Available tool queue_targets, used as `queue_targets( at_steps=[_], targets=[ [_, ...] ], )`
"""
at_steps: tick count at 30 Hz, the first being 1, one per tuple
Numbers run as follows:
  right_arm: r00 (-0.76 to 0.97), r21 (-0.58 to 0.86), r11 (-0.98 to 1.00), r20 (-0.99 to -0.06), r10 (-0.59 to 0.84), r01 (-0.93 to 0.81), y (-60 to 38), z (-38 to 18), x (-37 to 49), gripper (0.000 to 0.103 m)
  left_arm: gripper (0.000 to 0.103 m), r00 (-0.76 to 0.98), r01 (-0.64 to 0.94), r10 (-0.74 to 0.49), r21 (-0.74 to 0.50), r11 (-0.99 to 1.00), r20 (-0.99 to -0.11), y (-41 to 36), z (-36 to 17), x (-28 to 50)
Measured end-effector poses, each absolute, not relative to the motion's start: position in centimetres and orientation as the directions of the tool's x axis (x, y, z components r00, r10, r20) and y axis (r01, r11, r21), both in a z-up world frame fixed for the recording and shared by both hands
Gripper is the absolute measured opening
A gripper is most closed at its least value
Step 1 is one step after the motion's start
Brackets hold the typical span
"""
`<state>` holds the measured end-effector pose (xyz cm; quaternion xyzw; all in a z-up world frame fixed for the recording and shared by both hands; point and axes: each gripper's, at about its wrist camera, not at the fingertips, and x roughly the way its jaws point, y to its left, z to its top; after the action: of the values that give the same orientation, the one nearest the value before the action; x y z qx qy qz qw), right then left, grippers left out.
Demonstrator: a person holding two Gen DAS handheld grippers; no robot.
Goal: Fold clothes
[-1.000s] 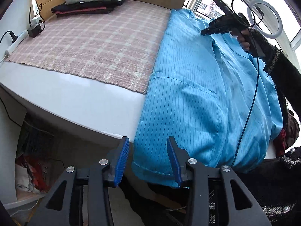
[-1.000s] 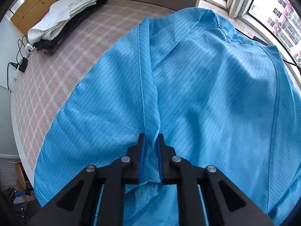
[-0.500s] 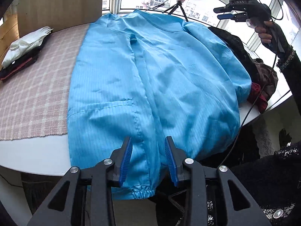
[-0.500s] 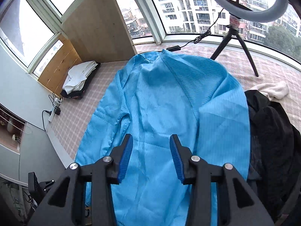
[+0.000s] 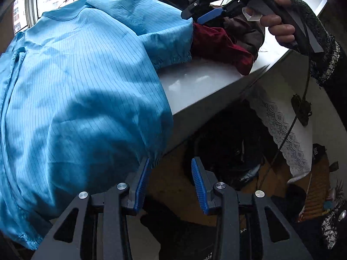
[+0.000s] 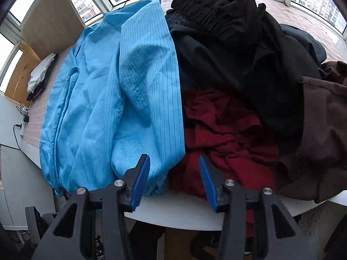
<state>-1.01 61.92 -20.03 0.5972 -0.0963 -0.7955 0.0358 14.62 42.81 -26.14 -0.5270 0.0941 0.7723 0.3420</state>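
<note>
A light blue pinstriped jacket (image 5: 82,91) lies spread on the white table (image 5: 195,82), its hem hanging over the edge. My left gripper (image 5: 170,164) hovers by the hem's right corner. Its jaws are opening with nothing between them. The jacket's right sleeve (image 6: 147,91) runs down to a gathered cuff (image 6: 151,191). My right gripper (image 6: 173,162) hangs above that cuff and the red garment (image 6: 227,130) beside it. Its jaws are opening and the pads press on nothing. In the left wrist view a hand (image 5: 279,28) holds the right gripper (image 5: 193,16) over the cuff.
A heap of black (image 6: 238,43), red and brown clothes (image 6: 321,119) fills the table's right side against the sleeve. Folded clothes (image 6: 39,75) and a power strip (image 6: 25,119) sit far left. Below the table edge (image 6: 184,212) are a lace cloth (image 5: 288,134) and clutter.
The right gripper has let go of the jacket's front fold, opened and swung right to the sleeve cuff. The left gripper has swept right along the hem to its right corner.
</note>
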Motion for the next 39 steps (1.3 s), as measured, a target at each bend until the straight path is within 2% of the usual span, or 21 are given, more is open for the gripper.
queue_targets(
  at_steps=[4,5,6,8,9,10,11,12,18,21,24,25,27,29,30,31,32,33,35,37,39],
  targets=[
    [-0.274,0.214,-0.976,-0.941,-0.197,-0.034,60.6,-21.4,-2.1,0.048,0.040,-0.290,-0.601,0.315,-0.084,-0.795,-0.904,46.1,-26.6,13.4],
    [-0.270,0.215,-0.976,-0.942,-0.199,-0.030,60.4,-21.6,-2.5,0.049,0.045,-0.306,-0.607,0.307,-0.064,-0.792,-0.901,46.6,-26.4,13.3],
    [-0.266,0.208,-0.978,-0.944,-0.195,-0.023,60.1,-21.7,-2.8,0.049,0.044,-0.318,-0.609,0.298,-0.047,-0.792,-0.900,47.0,-26.2,13.2],
    [-0.266,0.189,-0.982,-0.947,-0.183,0.001,59.5,-21.8,-3.2,0.049,0.036,-0.323,-0.600,0.273,-0.027,-0.799,-0.906,47.2,-26.1,12.7],
    [-0.271,0.178,-0.984,-0.947,-0.174,0.010,59.3,-21.8,-3.3,0.043,0.022,-0.318,-0.592,0.271,-0.033,-0.805,-0.909,47.1,-26.0,12.4],
    [-0.272,0.169,-0.985,-0.948,-0.167,0.016,59.2,-21.6,-3.4,0.033,0.011,-0.296,-0.578,0.294,-0.075,-0.813,-0.909,46.6,-25.8,11.9],
    [-0.269,0.160,-0.987,-0.950,-0.160,0.021,59.3,-21.3,-3.6,0.008,0.001,-0.272,-0.563,0.320,-0.120,-0.818,-0.908,45.9,-25.6,11.4],
    [-0.265,0.151,-0.988,-0.952,-0.153,0.027,59.3,-21.0,-3.7,0.005,0.001,-0.252,-0.548,0.343,-0.158,-0.821,-0.905,45.2,-25.4,11.0],
    [-0.380,-0.016,-1.000,-0.925,0.009,0.014,63.1,-13.8,-3.4,0.004,0.001,-0.219,-0.486,0.474,-0.326,-0.811,-0.853,40.1,-21.9,10.9],
    [-0.445,-0.186,-0.976,-0.869,0.216,-0.110,68.0,-9.0,-3.9,0.003,0.001,-0.219,-0.460,0.526,-0.388,-0.798,-0.822,38.2,-19.8,11.0],
    [-0.424,-0.325,-0.912,-0.811,0.404,-0.248,72.6,-6.3,-5.6,0.003,0.001,-0.226,-0.460,0.563,-0.422,-0.781,-0.795,37.1,-18.2,10.9],
    [-0.397,-0.367,-0.885,-0.795,0.459,-0.287,73.9,-6.0,-6.3,0.005,0.001,-0.226,-0.457,0.571,-0.432,-0.777,-0.789,36.8,-17.9,10.8],
    [-0.395,-0.401,-0.851,-0.760,0.516,-0.340,74.1,-5.7,-6.7,0.018,0.001,-0.233,-0.452,0.580,-0.441,-0.775,-0.780,36.0,-17.4,10.7],
    [-0.408,-0.420,-0.821,-0.720,0.561,-0.387,73.8,-5.2,-6.7,0.020,0.001,-0.241,-0.436,0.577,-0.444,-0.783,-0.781,35.1,-17.4,10.6],
    [-0.449,-0.397,-0.835,-0.710,0.543,-0.382,72.8,-4.9,-6.4,0.026,0.001,-0.237,-0.425,0.578,-0.452,-0.784,-0.781,34.6,-17.7,10.5],
    [-0.505,-0.351,-0.870,-0.712,0.488,-0.346,71.0,-4.6,-6.0,0.034,0.001,-0.234,-0.413,0.580,-0.460,-0.786,-0.781,34.2,-18.1,10.4],
    [-0.550,-0.293,-0.912,-0.729,0.407,-0.287,69.0,-4.7,-6.0,0.050,0.001,-0.230,-0.405,0.579,-0.465,-0.788,-0.782,33.9,-18.5,10.3],
    [-0.574,-0.213,-0.956,-0.765,0.291,-0.200,66.8,-5.4,-6.6,0.060,0.001,-0.227,-0.402,0.576,-0.463,-0.790,-0.785,34.1,-18.8,10.1],
    [-0.545,-0.060,-0.996,-0.834,0.083,-0.061,62.6,-7.5,-8.5,0.060,0.001,-0.215,-0.404,0.575,-0.464,-0.789,-0.790,34.9,-19.4,10.2],
    [-0.489,0.034,-0.999,-0.871,-0.044,0.029,58.8,-9.9,-10.9,0.060,0.001,-0.201,-0.412,0.570,-0.459,-0.787,-0.797,35.5,-19.8,10.5],
    [-0.428,0.030,-0.997,-0.902,-0.059,0.074,55.2,-13.0,-14.1,0.060,0.001,-0.190,-0.423,0.560,-0.447,-0.788,-0.807,36.2,-20.2,10.9]
  ],
)
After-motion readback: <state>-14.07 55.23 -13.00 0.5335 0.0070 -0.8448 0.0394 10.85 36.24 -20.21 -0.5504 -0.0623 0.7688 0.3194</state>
